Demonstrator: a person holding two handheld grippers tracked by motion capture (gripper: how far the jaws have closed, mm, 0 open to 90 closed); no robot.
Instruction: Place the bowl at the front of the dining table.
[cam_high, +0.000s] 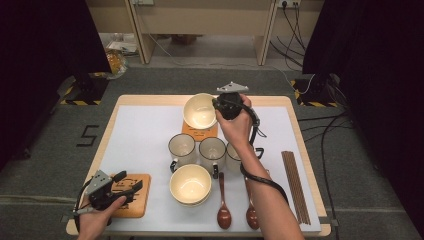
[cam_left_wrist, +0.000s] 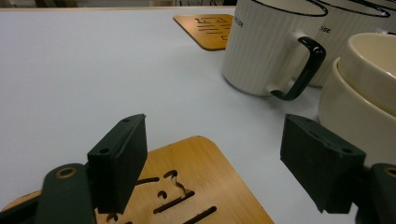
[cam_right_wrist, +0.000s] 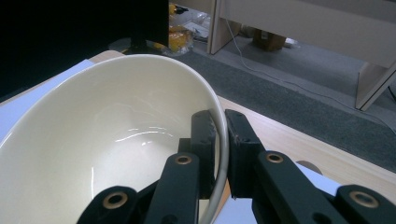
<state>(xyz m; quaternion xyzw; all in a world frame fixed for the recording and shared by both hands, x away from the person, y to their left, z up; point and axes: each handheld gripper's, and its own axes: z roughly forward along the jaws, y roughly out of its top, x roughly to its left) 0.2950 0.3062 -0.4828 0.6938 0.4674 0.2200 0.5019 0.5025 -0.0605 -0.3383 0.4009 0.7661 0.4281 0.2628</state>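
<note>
Bowl in hand: we have the cream bowl (cam_high: 199, 110) by its right rim, over the far wooden coaster (cam_high: 199, 132) at the back of the worktop (cam_high: 145, 135); whether it is resting on the coaster or just above it we cannot tell.
Right hand-held gripper (cam_right_wrist: 218, 135): closed on the bowl's rim, one jaw inside the wall and one outside.
Left hand-held gripper (cam_left_wrist: 212, 161): jaws wide apart, holding nothing, poised over the near wooden coaster (cam_left_wrist: 187, 191) at the front left corner.
Handling: we judge the bowl to be glazed ceramic, so stiff, fairly heavy, slippery and liable to chip; held by one edge it will want to tip, so a deep, firm rim pinch suits it.
Surfaces: glossy smooth glaze with highlights inside the bowl; the coasters are flat bamboo-coloured squares with cut-out slots.
Neighbours: three ribbed cream mugs (cam_high: 212, 153) with dark rims and handles, a stack of bowls (cam_high: 190, 183), two dark wooden spoons (cam_high: 224, 210), chopsticks (cam_high: 295, 185) at the right.
</note>
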